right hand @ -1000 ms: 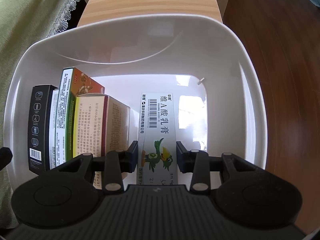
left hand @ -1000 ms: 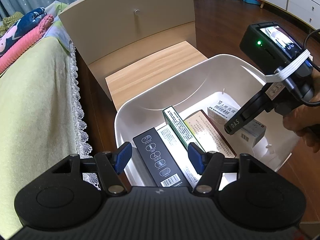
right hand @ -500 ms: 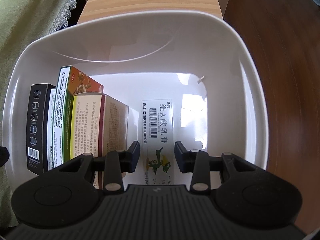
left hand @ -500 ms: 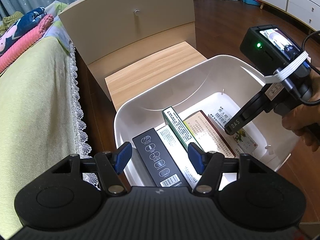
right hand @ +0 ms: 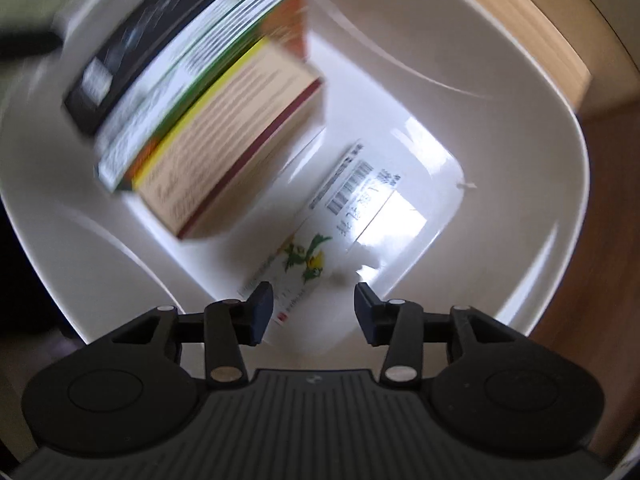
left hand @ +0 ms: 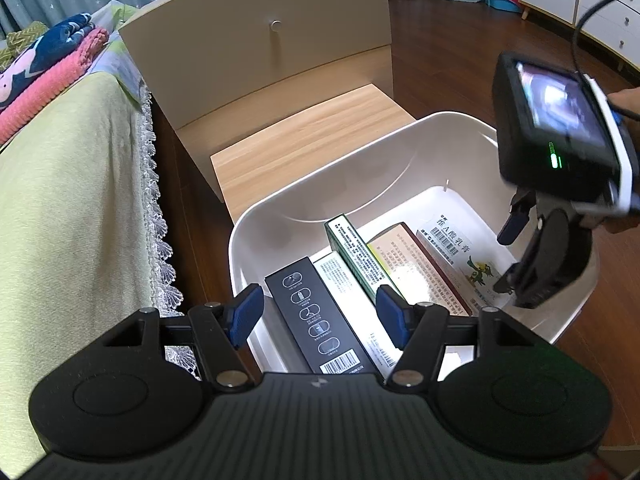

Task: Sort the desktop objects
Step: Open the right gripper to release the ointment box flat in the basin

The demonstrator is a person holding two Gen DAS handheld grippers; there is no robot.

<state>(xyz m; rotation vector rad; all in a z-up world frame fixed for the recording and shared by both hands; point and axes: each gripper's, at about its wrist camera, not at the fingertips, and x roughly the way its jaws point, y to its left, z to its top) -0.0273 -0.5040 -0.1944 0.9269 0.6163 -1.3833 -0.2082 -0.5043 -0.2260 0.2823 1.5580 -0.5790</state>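
A white plastic bin (left hand: 280,216) (right hand: 540,92) holds several boxes standing side by side: a black one (left hand: 316,316) (right hand: 132,44), a white one, a green one (left hand: 356,252) and a tan one (left hand: 416,268) (right hand: 236,136). A white carton with a green bird print (left hand: 460,248) (right hand: 332,216) lies flat on the bin floor, free of both grippers. My right gripper (right hand: 314,312) (left hand: 508,248) hovers open above that carton, rolled sideways. My left gripper (left hand: 320,314) is open over the bin's near-left corner, above the black box.
The bin sits on a low wooden bedside unit (left hand: 304,128) with a drawer front and knob (left hand: 275,25). A bed with a green cover (left hand: 68,208) and folded towels (left hand: 44,68) lies at left. Dark wood floor (left hand: 448,44) and white drawers (left hand: 600,4) are at right.
The right gripper let go of the bird-print carton, which now lies flat in the bin, then lifted and rolled sideways with its fingers wider apart. The left gripper stayed put.
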